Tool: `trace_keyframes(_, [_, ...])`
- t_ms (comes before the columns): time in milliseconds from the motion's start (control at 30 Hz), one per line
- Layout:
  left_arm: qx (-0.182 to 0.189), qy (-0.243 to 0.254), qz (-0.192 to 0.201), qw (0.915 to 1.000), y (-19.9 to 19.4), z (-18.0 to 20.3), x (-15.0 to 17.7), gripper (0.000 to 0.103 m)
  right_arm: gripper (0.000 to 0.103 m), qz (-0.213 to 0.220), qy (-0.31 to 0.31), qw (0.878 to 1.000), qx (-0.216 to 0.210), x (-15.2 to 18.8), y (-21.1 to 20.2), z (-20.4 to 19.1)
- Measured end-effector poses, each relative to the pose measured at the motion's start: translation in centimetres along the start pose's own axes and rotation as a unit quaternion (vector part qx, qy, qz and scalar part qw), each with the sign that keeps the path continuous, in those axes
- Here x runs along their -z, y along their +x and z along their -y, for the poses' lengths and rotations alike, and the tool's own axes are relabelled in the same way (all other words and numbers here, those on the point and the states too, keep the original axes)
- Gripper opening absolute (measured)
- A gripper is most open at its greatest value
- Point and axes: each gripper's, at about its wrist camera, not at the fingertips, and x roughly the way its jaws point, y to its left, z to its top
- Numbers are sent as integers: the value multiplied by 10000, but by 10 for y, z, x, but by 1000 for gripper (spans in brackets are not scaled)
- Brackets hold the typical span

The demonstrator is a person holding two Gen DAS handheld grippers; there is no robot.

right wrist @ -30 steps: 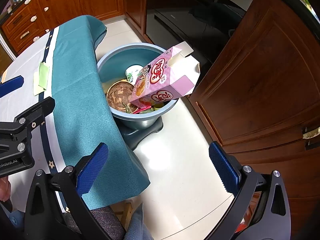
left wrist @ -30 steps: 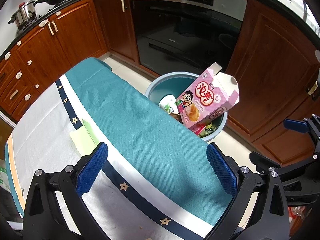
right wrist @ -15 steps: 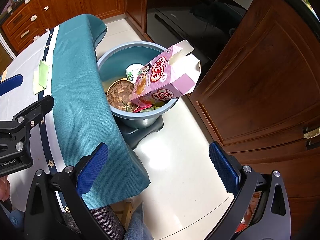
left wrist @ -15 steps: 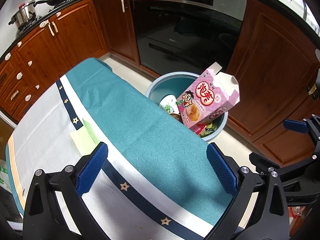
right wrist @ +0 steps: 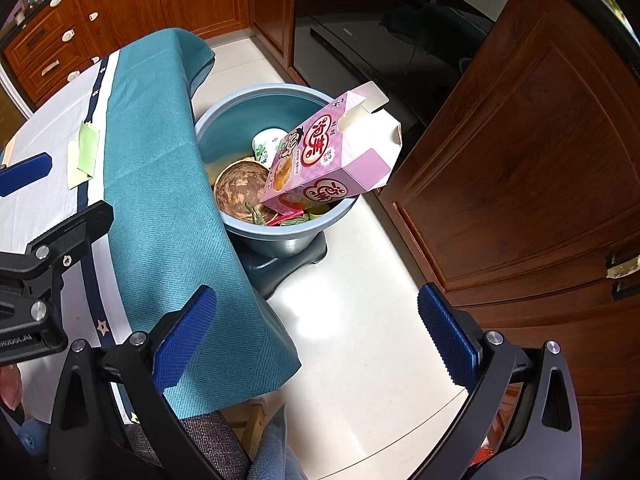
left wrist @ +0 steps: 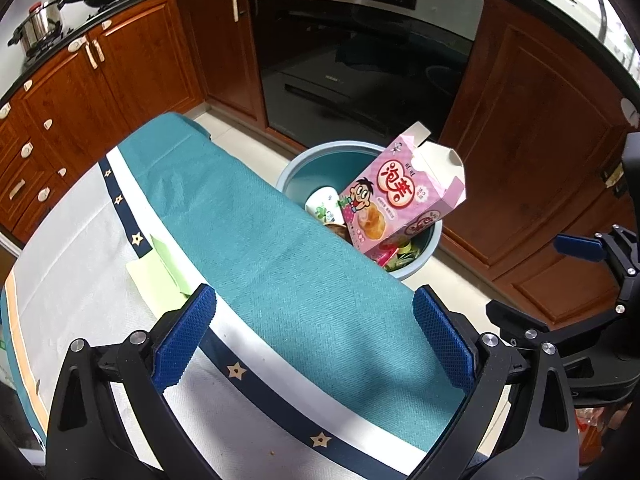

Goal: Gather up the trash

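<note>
While the left wrist view hides most of the bin's inside behind the table edge, the right wrist view looks down into the blue bin (right wrist: 256,110) and shows a brown-stained bowl (right wrist: 240,190), a white cup (right wrist: 269,148) and green scraps beneath the pink snack box (right wrist: 328,156). That box leans tilted on the rim at about 3 o'clock of the bin, its torn flap up. Only the left wrist view shows the pale green paper (left wrist: 158,270) at 9 o'clock on the tablecloth (left wrist: 256,232). The left gripper (left wrist: 314,344) hangs over the table with jaws spread wide and empty; the right gripper (right wrist: 316,334) hangs over bare floor, likewise wide and empty. Between bin and wooden cabinets (right wrist: 520,168) at 2 o'clock runs a narrow strip of floor.
</note>
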Motion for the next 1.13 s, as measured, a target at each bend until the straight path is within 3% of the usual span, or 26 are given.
trace_keyframes(1133, [-203, -29, 11, 9998, -11, -3, 3, 99, 97, 39, -4, 10000, 51, 0, -8, 3])
